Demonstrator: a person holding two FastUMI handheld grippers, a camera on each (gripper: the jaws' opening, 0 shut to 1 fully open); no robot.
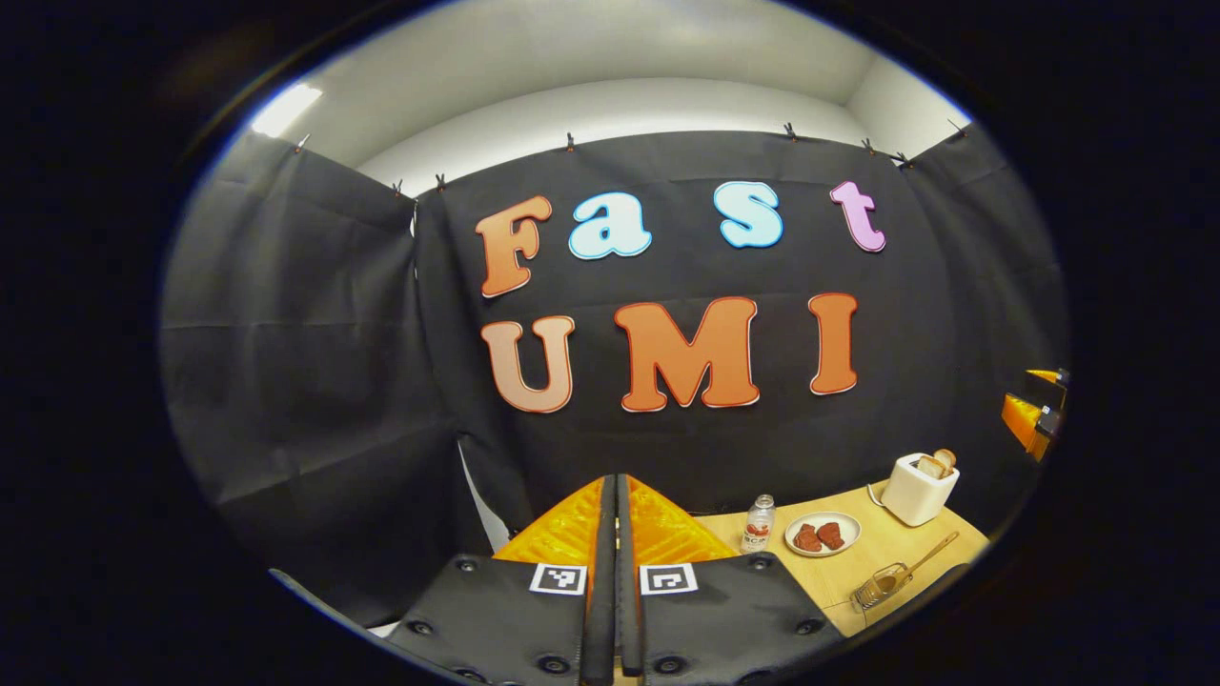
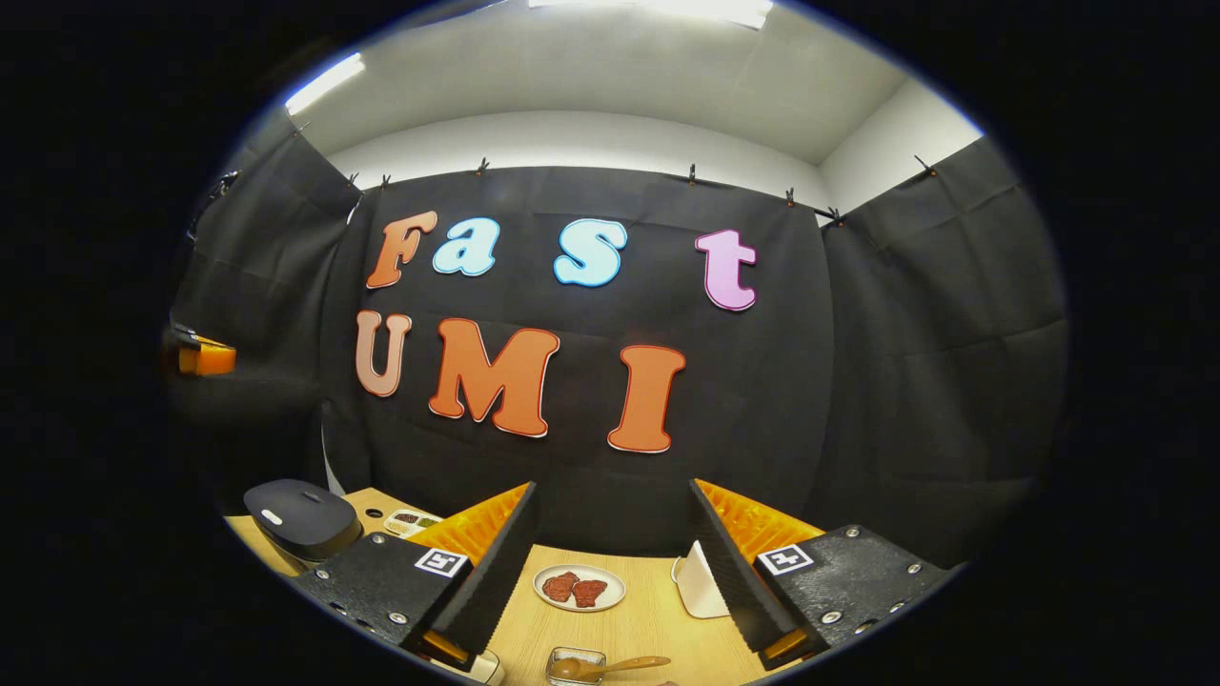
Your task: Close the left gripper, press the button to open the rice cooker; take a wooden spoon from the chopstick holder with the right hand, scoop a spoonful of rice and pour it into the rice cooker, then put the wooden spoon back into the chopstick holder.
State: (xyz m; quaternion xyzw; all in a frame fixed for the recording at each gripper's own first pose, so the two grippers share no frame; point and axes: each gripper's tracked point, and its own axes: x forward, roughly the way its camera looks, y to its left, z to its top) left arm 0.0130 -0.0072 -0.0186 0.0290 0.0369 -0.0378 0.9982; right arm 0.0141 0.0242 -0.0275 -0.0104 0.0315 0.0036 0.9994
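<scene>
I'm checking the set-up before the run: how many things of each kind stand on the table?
Rice cooker, lid shut: 1
Toaster: 1
Bottle: 1
Plate of reddish food: 1
Chopstick holder: 1
Wooden spoon: 1
Small tray: 1
Total: 7

From where I sit both feeds are evenly lit from above: a ceiling light strip (image 1: 286,110) glows blown-out white at the upper left of the left gripper view, and a second strip (image 2: 324,83) plus a bright panel (image 2: 705,10) flare along the top of the right gripper view. The black cloth soaks up most of the light and reads dim, while the wooden table (image 2: 629,629) stays warm and clear with only soft, short shadows. Fisheye bending curves the ceiling line and the cloth edges hard toward the rim, where I lose sharpness and small things turn smeared.
</scene>
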